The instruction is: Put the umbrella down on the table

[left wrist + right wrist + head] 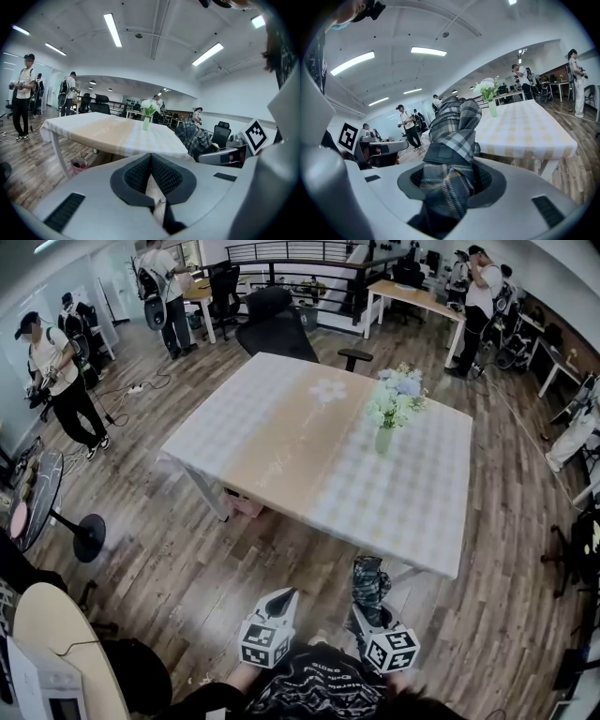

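Note:
A folded plaid umbrella (369,581) sticks out forward and upward from my right gripper (366,607), whose jaws are shut on its lower part, just short of the table's near edge. In the right gripper view the umbrella (453,136) fills the space between the pads of the gripper (452,178). My left gripper (283,600) is beside it on the left, shut with nothing in it; its pads meet at the tip (151,156). The left gripper view shows the umbrella (194,136) off to the right. The table (281,456) with a pale checked cloth lies ahead.
A green vase of white flowers (385,435) stands on the table's right half. A black office chair (277,322) sits at the far side and a pink bag (246,505) under the table. A standing fan (39,504) is at the left; several people stand around the room.

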`<state>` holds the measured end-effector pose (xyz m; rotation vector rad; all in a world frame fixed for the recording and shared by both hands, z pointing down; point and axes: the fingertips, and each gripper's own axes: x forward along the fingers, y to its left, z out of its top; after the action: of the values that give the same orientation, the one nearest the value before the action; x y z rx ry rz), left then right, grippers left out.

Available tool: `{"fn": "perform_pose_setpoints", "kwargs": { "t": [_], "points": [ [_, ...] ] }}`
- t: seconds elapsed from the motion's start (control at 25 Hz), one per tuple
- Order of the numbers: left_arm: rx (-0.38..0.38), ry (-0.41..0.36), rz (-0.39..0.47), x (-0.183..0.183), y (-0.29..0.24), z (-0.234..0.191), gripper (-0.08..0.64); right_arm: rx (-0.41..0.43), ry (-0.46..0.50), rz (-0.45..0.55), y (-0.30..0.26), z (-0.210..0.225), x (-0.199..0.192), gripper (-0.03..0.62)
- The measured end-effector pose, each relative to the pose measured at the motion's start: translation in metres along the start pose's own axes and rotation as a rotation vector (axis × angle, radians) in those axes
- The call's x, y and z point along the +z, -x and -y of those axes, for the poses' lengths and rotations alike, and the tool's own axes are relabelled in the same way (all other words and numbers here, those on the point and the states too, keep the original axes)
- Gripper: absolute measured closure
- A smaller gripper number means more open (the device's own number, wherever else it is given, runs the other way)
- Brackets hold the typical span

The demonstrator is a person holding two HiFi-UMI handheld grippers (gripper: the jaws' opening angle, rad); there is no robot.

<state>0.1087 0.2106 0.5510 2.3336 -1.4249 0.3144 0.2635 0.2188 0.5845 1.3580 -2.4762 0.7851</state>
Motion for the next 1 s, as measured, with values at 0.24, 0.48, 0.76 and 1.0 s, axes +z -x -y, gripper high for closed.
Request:
{"fn": "perform_pose_setpoints", "kwargs": {
  "t": [0.24, 0.48, 0.76, 1.0],
  "points": [
    [-0.043, -0.006, -0.017, 0.002, -0.041, -0.007, 0.541, -0.034, -0.006, -0.001, -0.021, 0.024, 0.008, 0.411],
    [-0.092, -0.017, -0.015, 0.025, -0.086, -0.029, 0.541, -0.087, -0.042, 0.025, -0.053, 0.047, 0.035, 0.411],
    [-0.136, -0.042, -0.007, 0.077, -0.154, -0.092, 0.541, -0.135, -0.067, 0.038, -0.128, 0.06, 0.081, 0.411],
    [-0.172, -0.065, -0.01, 0.117, -0.211, -0.154, 0.541, -0.168, -0.068, 0.047, -0.203, 0.07, 0.12, 0.41]
  ]
}}
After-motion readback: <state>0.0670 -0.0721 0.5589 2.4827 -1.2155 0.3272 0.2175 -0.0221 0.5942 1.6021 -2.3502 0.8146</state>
